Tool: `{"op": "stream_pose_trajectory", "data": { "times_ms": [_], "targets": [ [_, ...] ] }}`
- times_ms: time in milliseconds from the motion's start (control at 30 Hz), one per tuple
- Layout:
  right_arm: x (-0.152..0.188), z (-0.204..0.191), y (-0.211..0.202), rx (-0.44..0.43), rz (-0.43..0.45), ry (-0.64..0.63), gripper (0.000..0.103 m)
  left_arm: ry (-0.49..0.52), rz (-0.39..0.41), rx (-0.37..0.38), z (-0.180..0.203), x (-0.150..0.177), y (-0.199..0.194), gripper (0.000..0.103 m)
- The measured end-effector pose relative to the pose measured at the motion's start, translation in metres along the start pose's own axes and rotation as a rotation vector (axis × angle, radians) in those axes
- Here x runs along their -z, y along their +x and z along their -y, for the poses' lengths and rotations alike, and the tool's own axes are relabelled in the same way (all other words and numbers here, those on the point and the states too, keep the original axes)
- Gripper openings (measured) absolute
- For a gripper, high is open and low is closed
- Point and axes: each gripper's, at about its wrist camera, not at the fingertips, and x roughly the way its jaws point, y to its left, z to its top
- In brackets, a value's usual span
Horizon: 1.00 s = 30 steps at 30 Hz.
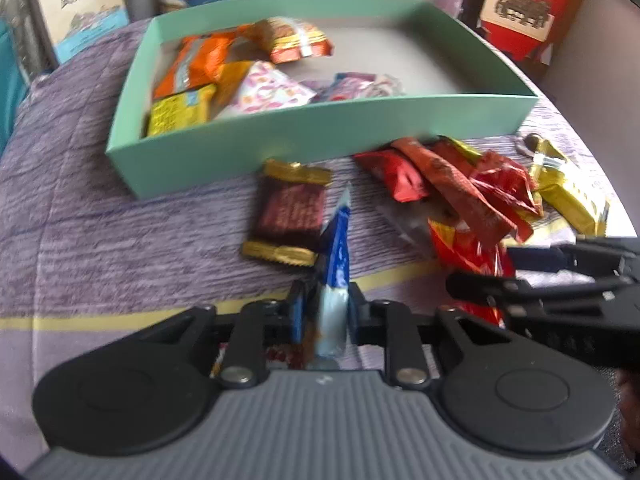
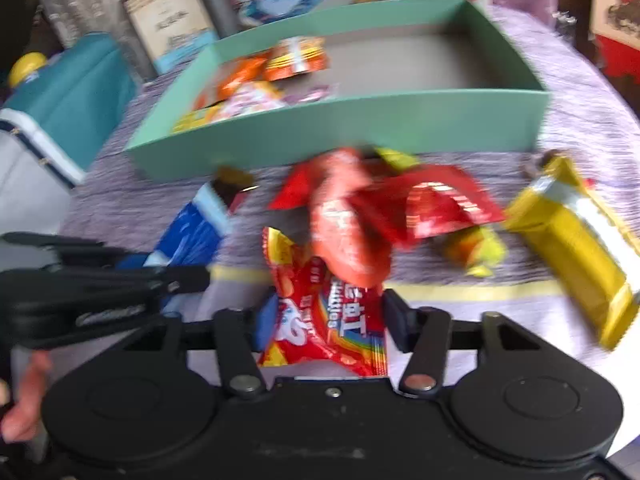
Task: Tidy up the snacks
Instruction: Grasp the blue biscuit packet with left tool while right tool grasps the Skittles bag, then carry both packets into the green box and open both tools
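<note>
Left wrist: left gripper [image 1: 326, 312] pitched steeply downward

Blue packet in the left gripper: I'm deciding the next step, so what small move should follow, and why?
Probably carry it forward over the green box and release. The left gripper is shut on the blue packet, the box's right half is bare, and the right gripper already pinches a red packet.

Mint-green box [image 1: 224, 152]; purple streaked cloth [image 1: 100, 208].

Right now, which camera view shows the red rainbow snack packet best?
The right wrist view: the red rainbow snack packet faces the camera between the right gripper pads. In the left wrist view only a red part shows behind that gripper.
</note>
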Motion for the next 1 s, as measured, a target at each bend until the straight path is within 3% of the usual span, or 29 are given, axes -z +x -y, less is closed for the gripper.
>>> {"op": "stream_pose_trajectory", "data": {
  "times_ms": [233,600,800,1000],
  "targets": [
    [-0.001,-0.005,-0.013,-0.082,-0.022,0.056,0.035,-0.011,0.036,0.007,-0.004,0.006,-0.016,0.014],
    [-0.031,0.003,-0.054,-0.115,0.106,0.090,0.035,-0.014,0.141,0.053,0.004,-0.016,-0.058,0.014],
    [-0.061,0.027,-0.069,-0.093,0.193,0.131,0.035,0.039,0.193,0.066,0.025,-0.061,-0.065,0.014],
    [-0.102,0.069,-0.068,-0.038,0.238,0.186,0.035,0.082,0.207,0.069,0.058,-0.118,-0.040,0.014]
  ]
}}
